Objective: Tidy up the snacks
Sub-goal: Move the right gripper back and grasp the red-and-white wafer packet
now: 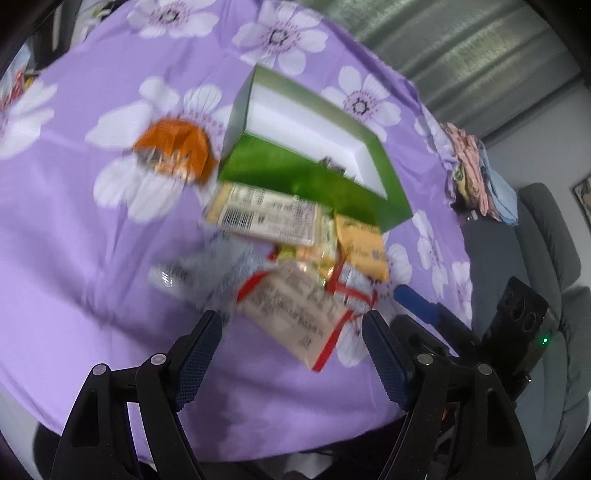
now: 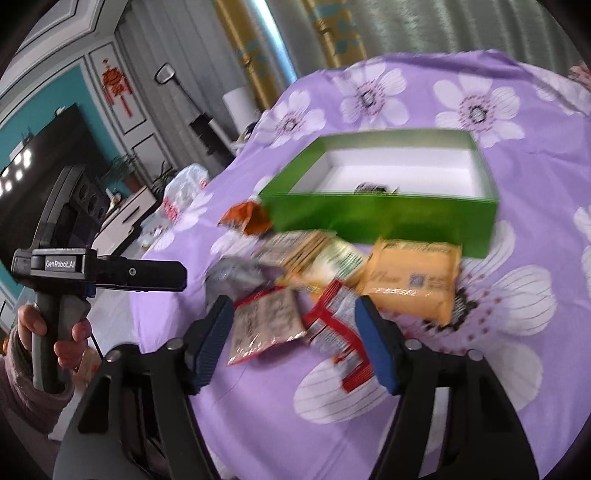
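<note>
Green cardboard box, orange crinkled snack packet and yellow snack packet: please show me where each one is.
Green cardboard box (image 2: 380, 218): right wrist view, on its near outer wall.
Orange crinkled snack packet (image 1: 173, 147): left wrist view, on the middle of the wrapper.
Yellow snack packet (image 2: 413, 280): right wrist view, on its printed face.

Teal wall (image 2: 55, 99) – dark television (image 2: 48, 173), grey curtains (image 2: 443, 26).

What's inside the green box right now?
The green box is mostly bare white inside. One small dark item lies by its near wall, too blurred to identify. That wall hides the strip of floor just behind it, so more there cannot be ruled out.
</note>
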`<control>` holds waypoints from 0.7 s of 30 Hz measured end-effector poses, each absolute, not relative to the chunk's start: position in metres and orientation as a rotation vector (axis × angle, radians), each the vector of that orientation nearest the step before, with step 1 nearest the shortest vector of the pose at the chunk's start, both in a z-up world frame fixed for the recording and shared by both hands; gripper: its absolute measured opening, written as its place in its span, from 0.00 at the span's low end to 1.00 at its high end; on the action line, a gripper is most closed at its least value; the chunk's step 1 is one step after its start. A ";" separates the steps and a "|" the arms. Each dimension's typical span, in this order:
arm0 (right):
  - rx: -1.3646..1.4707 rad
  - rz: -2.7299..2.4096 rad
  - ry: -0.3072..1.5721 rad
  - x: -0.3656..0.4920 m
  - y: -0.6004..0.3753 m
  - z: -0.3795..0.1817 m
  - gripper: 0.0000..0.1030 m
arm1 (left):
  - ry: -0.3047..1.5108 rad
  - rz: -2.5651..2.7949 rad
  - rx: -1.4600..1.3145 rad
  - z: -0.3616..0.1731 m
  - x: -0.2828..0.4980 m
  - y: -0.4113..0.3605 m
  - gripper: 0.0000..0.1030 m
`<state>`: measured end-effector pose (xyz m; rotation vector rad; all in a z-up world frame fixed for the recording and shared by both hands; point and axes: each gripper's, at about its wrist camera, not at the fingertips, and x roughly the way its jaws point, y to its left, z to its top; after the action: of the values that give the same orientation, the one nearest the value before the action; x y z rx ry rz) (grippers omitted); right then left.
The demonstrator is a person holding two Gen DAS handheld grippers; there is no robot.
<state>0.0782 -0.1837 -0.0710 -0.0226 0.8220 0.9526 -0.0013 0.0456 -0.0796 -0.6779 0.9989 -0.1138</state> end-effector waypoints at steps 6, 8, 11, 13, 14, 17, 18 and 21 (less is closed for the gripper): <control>-0.096 1.000 0.884 0.079 -0.157 -0.093 0.45 | 1.024 -0.097 -0.748 -0.098 -0.003 0.043 0.76; -0.129 1.004 0.904 0.082 -0.148 -0.102 0.44 | 1.021 -0.097 -0.772 -0.101 -0.002 0.043 0.76; -0.172 1.008 0.931 0.084 -0.138 -0.110 0.43 | 1.016 -0.103 -0.794 -0.107 0.000 0.042 0.76; -0.192 1.011 0.951 0.083 -0.133 -0.114 0.42 | 1.027 -0.106 -0.797 -0.111 0.003 0.041 0.76; -0.192 1.021 0.973 0.081 -0.133 -0.115 0.41 | 1.033 -0.104 -0.799 -0.114 0.004 0.039 0.76; -0.195 1.056 0.995 0.069 -0.135 -0.116 0.41 | 1.053 -0.111 -0.794 -0.120 0.006 0.037 0.76; -0.192 1.070 1.011 0.064 -0.137 -0.117 0.41 | 1.055 -0.110 -0.786 -0.121 0.006 0.036 0.76; -0.179 1.089 1.031 0.056 -0.141 -0.119 0.41 | 1.050 -0.105 -0.756 -0.119 0.007 0.036 0.76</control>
<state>0.0555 -0.1411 -0.1195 -0.1786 1.0306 1.0890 0.0070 0.0362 -0.1189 -0.7560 1.0498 -0.1045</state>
